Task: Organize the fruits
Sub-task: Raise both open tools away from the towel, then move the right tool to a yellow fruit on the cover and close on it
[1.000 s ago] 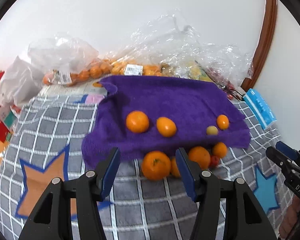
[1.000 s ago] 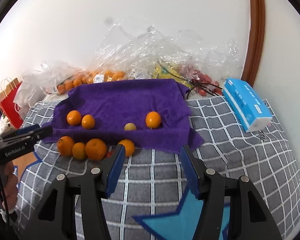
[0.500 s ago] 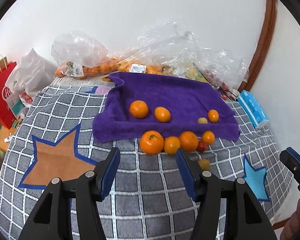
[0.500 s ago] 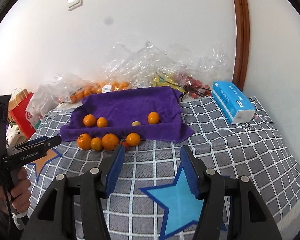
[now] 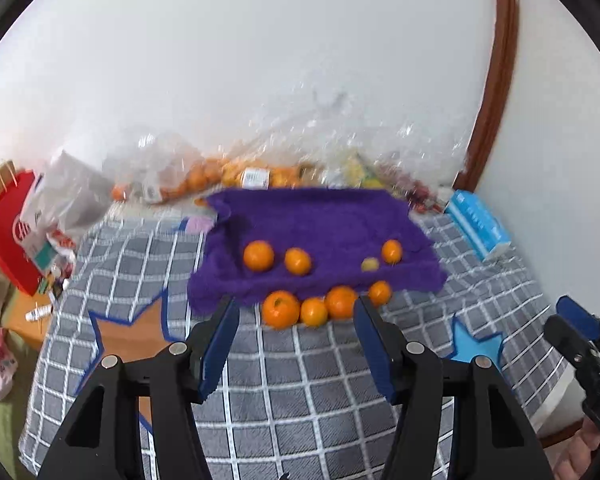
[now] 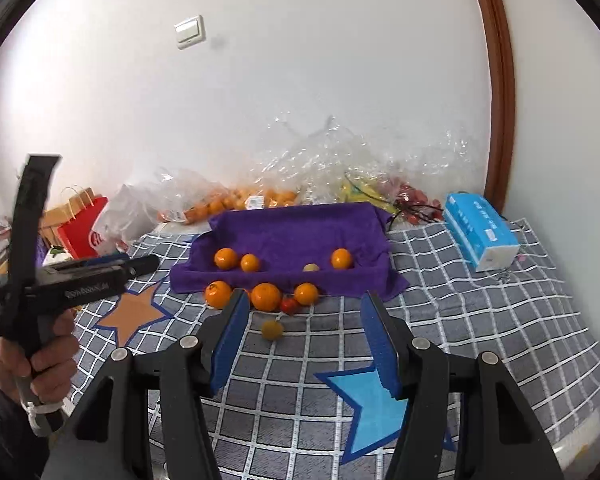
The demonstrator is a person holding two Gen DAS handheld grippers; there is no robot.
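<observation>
Surface and room: a bed-like surface under a grey checked cover point(image 6: 480, 320) with blue and orange star patches, set against a white wall point(image 6: 320, 80) that carries a light switch point(image 6: 189, 32); a brown curved frame point(image 6: 502, 80) stands at the right. Along the cover's far edge I see crumpled clear bags point(image 6: 340, 164), one holding oranges. A blue tissue pack point(image 6: 480, 236) lies near the far right corner, and a red paper bag point(image 6: 82, 224) stands off the left edge.

Fruits: a purple towel point(image 6: 300, 232) lies mid-cover toward the far edge, its long axis running left to right. On it lie three oranges point(image 6: 225, 258) and one small pale fruit point(image 6: 311, 267), strung along that axis. Just off the towel's near edge runs a parallel row of oranges point(image 6: 265, 297) touching one another, with a small red fruit point(image 6: 289, 305) beside them — and a small yellow fruit point(image 6: 272, 329) lying apart, nearer me. The fruits are round, so I can give them no heading.

Grippers: my left gripper point(image 5: 296, 344) hangs over the near part of the cover, jaws spread wide and holding nothing, aimed at the near row. My right gripper point(image 6: 302, 340) is likewise wide apart and empty — the yellow fruit shows between its fingers point(image 6: 230, 336).
</observation>
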